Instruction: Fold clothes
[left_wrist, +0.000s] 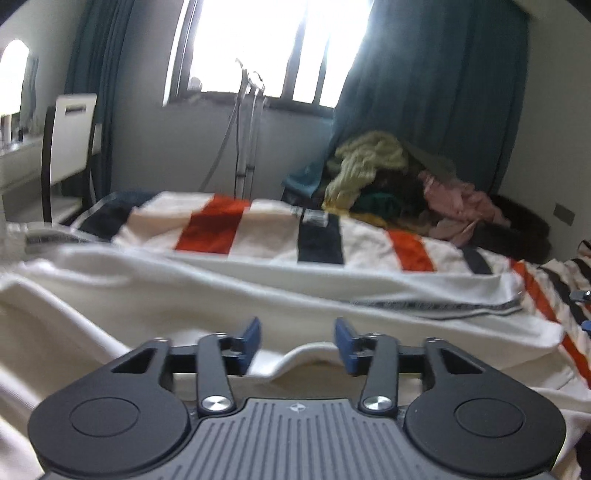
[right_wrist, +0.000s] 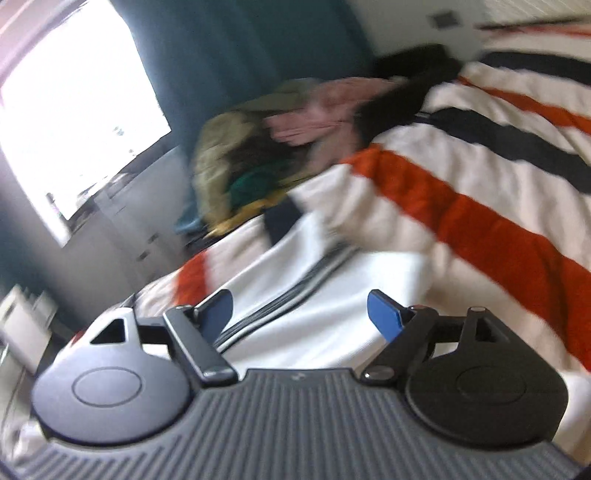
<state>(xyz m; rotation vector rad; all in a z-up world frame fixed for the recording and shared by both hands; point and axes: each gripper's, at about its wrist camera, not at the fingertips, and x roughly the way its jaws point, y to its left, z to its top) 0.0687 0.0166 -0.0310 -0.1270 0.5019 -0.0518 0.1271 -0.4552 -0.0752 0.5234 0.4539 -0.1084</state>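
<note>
Both the left gripper (left_wrist: 297, 341) and right gripper (right_wrist: 301, 314) hover, jaws apart, over the white garment (left_wrist: 221, 288).

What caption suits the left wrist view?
Open left gripper over a white garment on a striped blanket.

Blown-out window (left_wrist: 258, 48) glare, motion blur

A white garment (left_wrist: 221, 280) lies spread and rumpled across the striped bedspread (left_wrist: 221, 221), near its front edge; a dark-striped hem band (right_wrist: 280, 299) runs along one side; folds ripple its surface.
</note>
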